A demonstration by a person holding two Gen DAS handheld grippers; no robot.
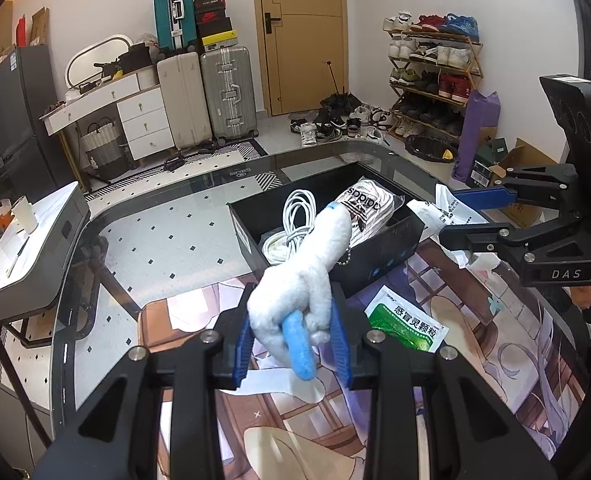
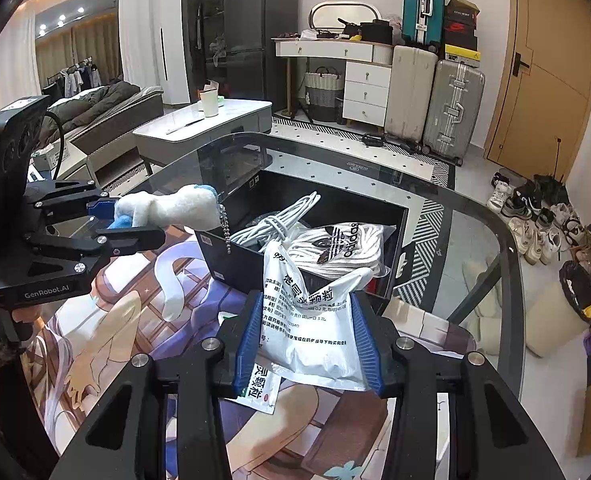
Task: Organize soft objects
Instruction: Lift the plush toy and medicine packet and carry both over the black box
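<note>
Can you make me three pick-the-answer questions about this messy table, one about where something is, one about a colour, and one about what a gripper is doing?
1. Where is the coiled white cable?
A. inside the black box
B. on the floor
C. in a gripper

2. What colour is the packet lying flat on the table mat?
A. red
B. green
C. yellow

3. What is the left gripper doing?
A. hanging open with nothing in it
B. gripping a shoe
C. gripping the white and blue plush toy

Answers: 1 A, the cable lies in the box beside the white bundle; 2 B, its front is green; 3 C, the blue pads press the toy from both sides.
</note>
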